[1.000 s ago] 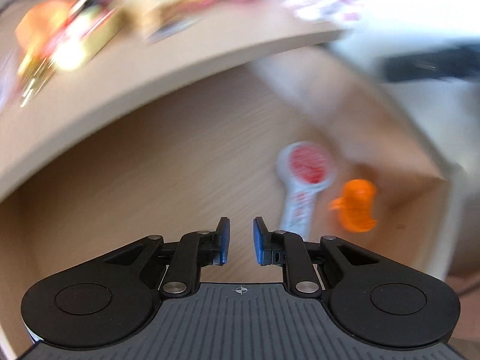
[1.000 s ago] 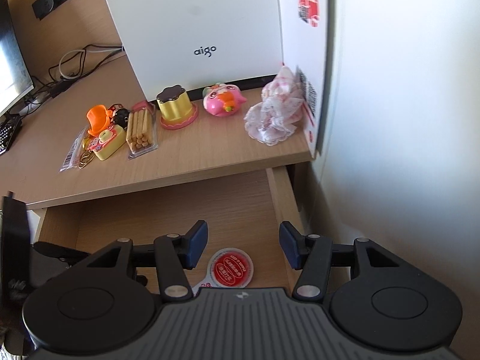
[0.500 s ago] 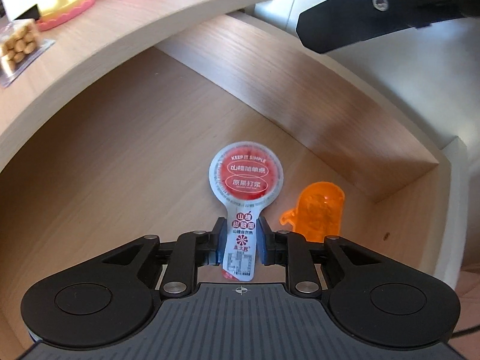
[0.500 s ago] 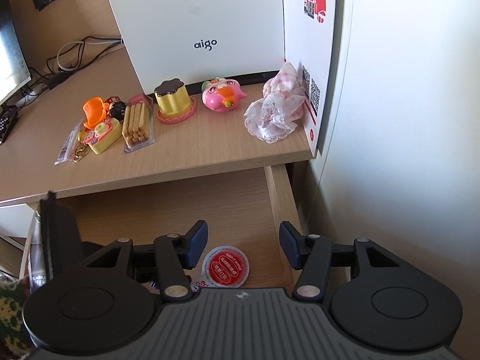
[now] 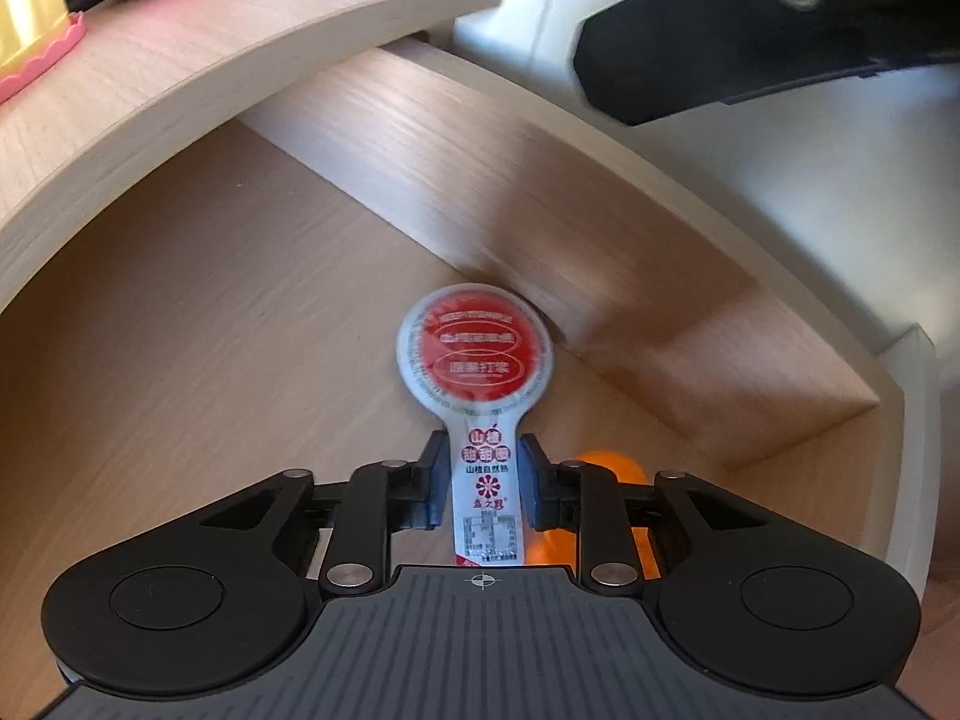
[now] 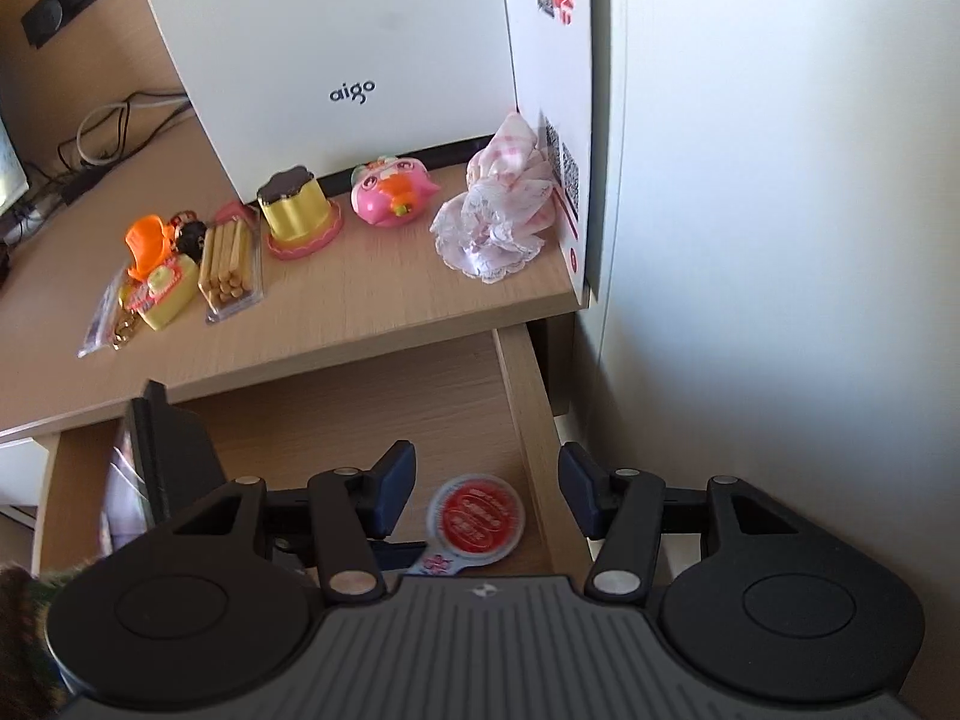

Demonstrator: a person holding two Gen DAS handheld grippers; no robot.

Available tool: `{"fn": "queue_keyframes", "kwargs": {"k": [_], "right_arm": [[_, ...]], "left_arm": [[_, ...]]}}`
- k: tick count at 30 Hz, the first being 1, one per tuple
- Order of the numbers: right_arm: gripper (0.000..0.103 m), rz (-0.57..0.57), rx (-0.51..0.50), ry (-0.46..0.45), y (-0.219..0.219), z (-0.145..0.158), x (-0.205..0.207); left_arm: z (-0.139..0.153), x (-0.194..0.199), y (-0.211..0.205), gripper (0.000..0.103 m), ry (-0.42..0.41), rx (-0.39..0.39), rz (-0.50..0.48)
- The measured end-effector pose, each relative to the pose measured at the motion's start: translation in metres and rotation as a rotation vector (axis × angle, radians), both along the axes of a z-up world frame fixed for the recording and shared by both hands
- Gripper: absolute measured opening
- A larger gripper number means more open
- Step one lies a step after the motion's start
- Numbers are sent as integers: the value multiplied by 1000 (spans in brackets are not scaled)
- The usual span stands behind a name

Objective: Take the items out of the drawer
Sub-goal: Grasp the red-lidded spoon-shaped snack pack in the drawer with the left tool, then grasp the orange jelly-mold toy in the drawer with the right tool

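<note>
A snack packet (image 5: 474, 360) with a round red lid and a white stem lies on the floor of the open wooden drawer (image 5: 540, 192), its disc close to the right wall. My left gripper (image 5: 483, 468) is low in the drawer. Its jaws are opening, and the blue pads flank the flat stem closely on both sides. An orange plastic piece (image 5: 606, 462) shows partly behind the right finger. My right gripper (image 6: 486, 480) hovers open over the drawer's right side (image 6: 528, 408), with nothing between its fingers and the packet (image 6: 474, 519) below it.
The desk top (image 6: 360, 300) above the drawer carries a gold pudding toy (image 6: 294, 216), a pink toy (image 6: 393, 198), a lace cloth (image 6: 498, 222), biscuit sticks (image 6: 228, 264) and a white aigo box (image 6: 336, 48). A white wall (image 6: 780, 240) stands close at right.
The left gripper swung into the drawer and came down over the packet, its jaws now set a little wider around the stem. The right gripper has hardly moved.
</note>
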State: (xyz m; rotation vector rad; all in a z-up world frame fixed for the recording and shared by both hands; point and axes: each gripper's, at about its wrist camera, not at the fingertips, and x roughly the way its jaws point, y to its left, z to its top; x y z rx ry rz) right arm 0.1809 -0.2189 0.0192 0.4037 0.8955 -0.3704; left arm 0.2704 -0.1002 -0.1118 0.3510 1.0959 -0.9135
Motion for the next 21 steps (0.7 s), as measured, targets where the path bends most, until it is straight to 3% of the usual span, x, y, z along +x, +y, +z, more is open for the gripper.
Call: {"fn": "queue_keyframes", "kwargs": {"k": [5, 9, 11, 16, 21], "right_arm": [[53, 6, -17, 3, 3, 1, 3], [53, 77, -24, 25, 11, -2, 8], [53, 124, 36, 43, 14, -7, 14], [54, 238, 227, 225, 25, -44, 42], [54, 274, 234, 392, 33, -77, 72]], "left_arm": [[7, 5, 19, 26, 48, 61, 62], [18, 4, 64, 26, 33, 103, 128], [23, 1, 93, 26, 41, 111, 181], [23, -14, 146, 26, 40, 169, 315], [25, -29, 187, 26, 54, 135, 414]]}}
